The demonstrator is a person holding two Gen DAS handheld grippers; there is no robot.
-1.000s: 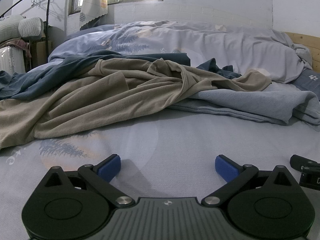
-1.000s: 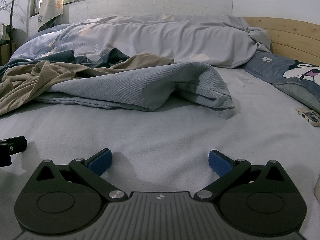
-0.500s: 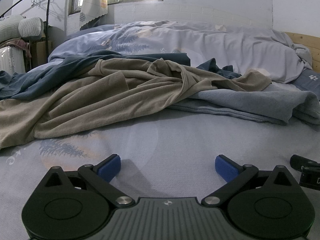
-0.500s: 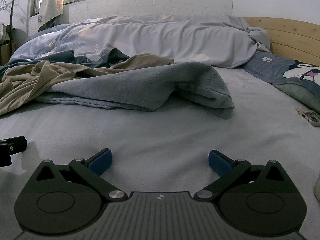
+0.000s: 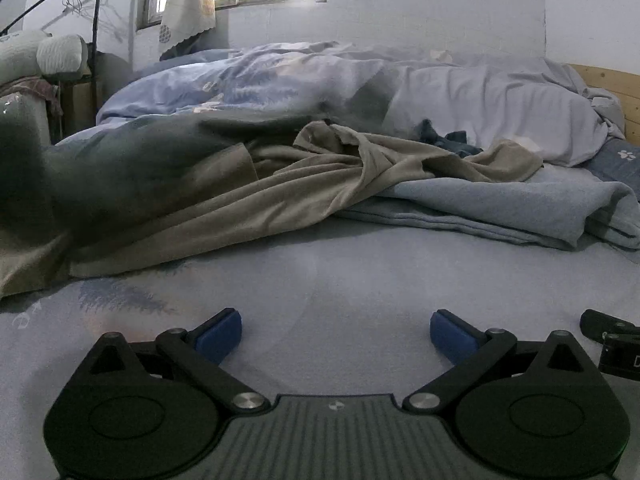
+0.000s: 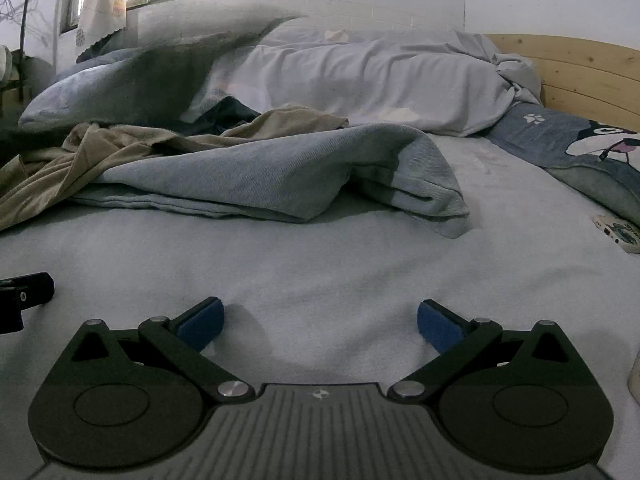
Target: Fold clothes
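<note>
A crumpled tan garment (image 5: 280, 196) lies across the bed, partly over a light blue garment (image 5: 500, 204). A dark blue garment shows as a motion-blurred smear (image 5: 120, 160) at the left. In the right wrist view the light blue garment (image 6: 280, 172) lies ahead, with the tan garment (image 6: 80, 160) to its left and a blurred dark shape (image 6: 160, 76) behind. My left gripper (image 5: 336, 334) is open and empty, low over the sheet. My right gripper (image 6: 318, 326) is open and empty, low over the sheet.
A pale duvet (image 5: 460, 100) is heaped at the back of the bed (image 5: 340, 280). A wooden headboard (image 6: 580, 72) and a printed pillow (image 6: 580, 148) are at the right. A small card (image 6: 618, 232) lies on the sheet. A metal rack (image 5: 52, 80) stands left.
The dark blue garment, which lay still behind the tan one, now shows as a blurred moving shape in both views. Both grippers stay in place and open.
</note>
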